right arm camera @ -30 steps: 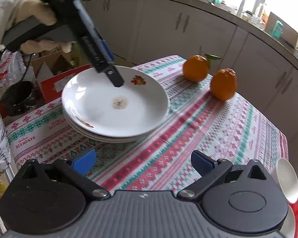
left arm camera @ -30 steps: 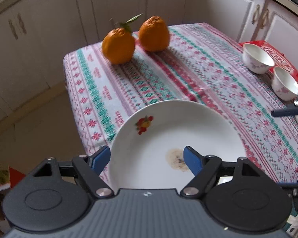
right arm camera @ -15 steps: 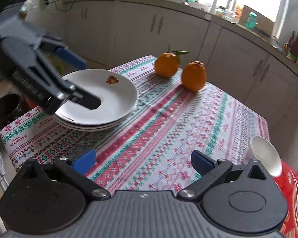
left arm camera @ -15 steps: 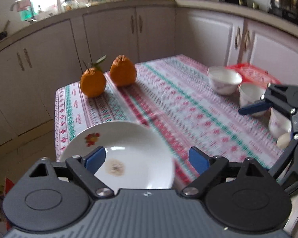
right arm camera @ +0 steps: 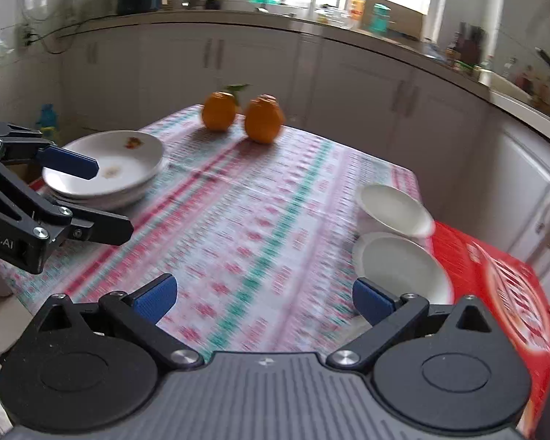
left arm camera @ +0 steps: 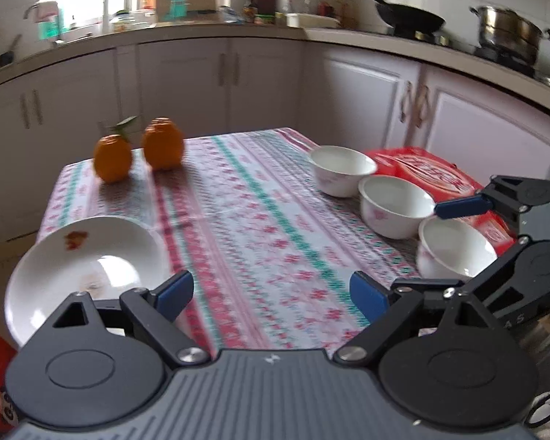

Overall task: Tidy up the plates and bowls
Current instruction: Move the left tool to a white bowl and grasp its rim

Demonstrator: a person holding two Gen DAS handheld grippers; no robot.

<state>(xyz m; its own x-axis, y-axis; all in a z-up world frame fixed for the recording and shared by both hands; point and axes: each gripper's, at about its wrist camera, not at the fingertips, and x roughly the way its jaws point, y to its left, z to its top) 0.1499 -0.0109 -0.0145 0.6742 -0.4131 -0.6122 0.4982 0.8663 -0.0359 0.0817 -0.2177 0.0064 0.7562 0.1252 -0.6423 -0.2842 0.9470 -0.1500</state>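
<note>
A stack of white plates (right arm camera: 102, 168) with a fruit print sits at the table's left edge; the top plate also shows in the left wrist view (left arm camera: 80, 264). Three white bowls stand in a row on the right: far (left arm camera: 343, 170), middle (left arm camera: 396, 205) and near (left arm camera: 456, 253). My left gripper (left arm camera: 271, 291) is open and empty above the table, right of the plates. My right gripper (right arm camera: 264, 295) is open and empty, its right finger close to the nearest visible bowl (right arm camera: 399, 266). Another bowl (right arm camera: 392, 207) lies behind it.
Two oranges (left arm camera: 113, 159) (left arm camera: 163, 146) sit at the table's far end. A red packet (left arm camera: 432, 172) lies by the bowls on the right. The patterned tablecloth (left arm camera: 260, 227) covers the table. Kitchen cabinets and a counter surround it.
My left gripper has drawn back and swung right off the plate stack, now seeing the bowls. My right gripper has swung right toward the bowls. Both stayed open.
</note>
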